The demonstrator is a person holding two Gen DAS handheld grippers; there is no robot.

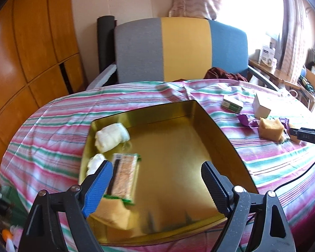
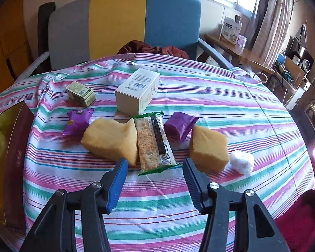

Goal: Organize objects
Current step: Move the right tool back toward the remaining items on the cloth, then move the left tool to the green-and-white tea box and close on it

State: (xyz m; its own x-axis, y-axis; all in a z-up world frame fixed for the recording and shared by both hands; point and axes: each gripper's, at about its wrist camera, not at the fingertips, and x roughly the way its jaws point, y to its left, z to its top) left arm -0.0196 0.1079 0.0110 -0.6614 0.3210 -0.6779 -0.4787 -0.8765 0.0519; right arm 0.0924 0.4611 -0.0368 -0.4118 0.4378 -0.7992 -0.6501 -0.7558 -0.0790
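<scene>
**A:** What is nearest in each view?

**B:** The grippers. The left gripper (image 1: 157,180) hangs over a gold tin box (image 1: 226,145), fingers spread wide with nothing between them. The right gripper (image 2: 155,178) hovers above the striped tablecloth (image 2: 231,109), fingers apart and empty, aimed at a cracker packet (image 2: 155,145) lying just ahead.

**A:** Why the box?

**B:** It looks like the collecting place: things inside sit packed along its left side, leaving the rest of the floor free. Loose items wait in a cluster on the cloth, within reach of the right gripper.

**A:** What is in the box?

**B:** From near to far: one yellow sponge (image 1: 113,212), one cracker packet (image 1: 124,176) overlapping it, and two white gauze rolls (image 1: 111,136).

**A:** And on the cloth?

**B:** One cracker packet between two yellow sponges (image 2: 111,142), touching the left one; one white gauze roll (image 2: 242,161) beside the right sponge; two purple snack packets (image 2: 77,120) behind; then one white carton (image 2: 137,92) and one small green box (image 2: 80,93). Farthest, a tricolour chair (image 2: 124,19).
</scene>
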